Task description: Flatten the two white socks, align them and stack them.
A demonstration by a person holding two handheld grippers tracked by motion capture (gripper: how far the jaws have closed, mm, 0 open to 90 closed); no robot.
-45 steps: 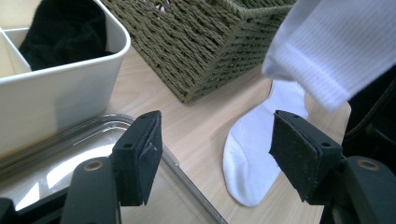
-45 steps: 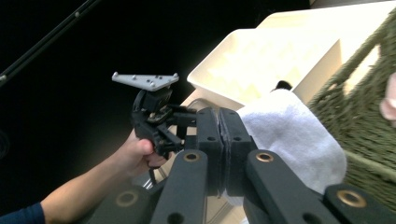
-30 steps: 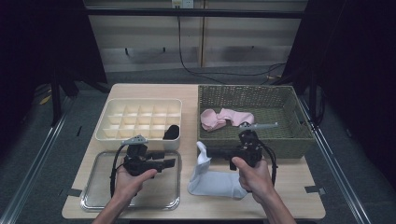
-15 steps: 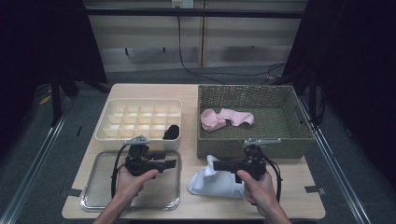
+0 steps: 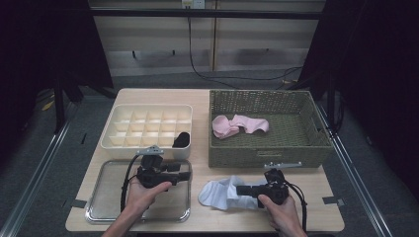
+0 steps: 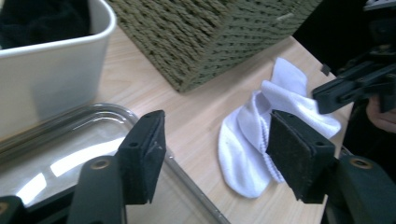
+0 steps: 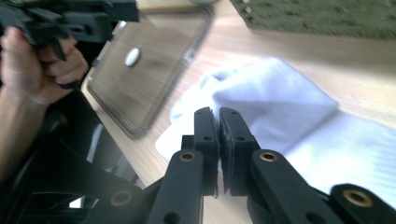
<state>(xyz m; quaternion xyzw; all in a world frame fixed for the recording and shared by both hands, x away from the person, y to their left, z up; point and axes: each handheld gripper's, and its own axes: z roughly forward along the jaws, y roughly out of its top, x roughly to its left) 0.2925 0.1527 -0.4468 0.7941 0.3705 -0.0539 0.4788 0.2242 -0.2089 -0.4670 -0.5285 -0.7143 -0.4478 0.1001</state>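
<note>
On a pale wooden table [image 5: 207, 98], a person works two handheld grippers over a crumpled white sock [image 5: 222, 193] that lies flat on the wood at about 6 o'clock, just in front of a woven green basket [image 5: 269, 153]. The right gripper [image 5: 243, 190] reaches in from 5 o'clock, level and pointing toward 9 o'clock, its tips over the sock's right end; in the right gripper view its black jaws [image 7: 218, 135] stand almost together with only a thin slit between them and nothing caught there, having just begun to part. Whether they touch the cloth cannot be told. The left gripper [image 5: 184, 173], held at 7 o'clock above a shallow metal tray [image 5: 106, 207], points toward 3 o'clock at the sock; its jaws stand wide apart with nothing between them, having just narrowed a little. Behind the tray sits a cream divided organizer [image 5: 148, 123] with a dark sock [image 5: 181, 139] in its near-right compartment. A pink sock [image 5: 239, 125] lies inside the basket at 1 o'clock.
</note>
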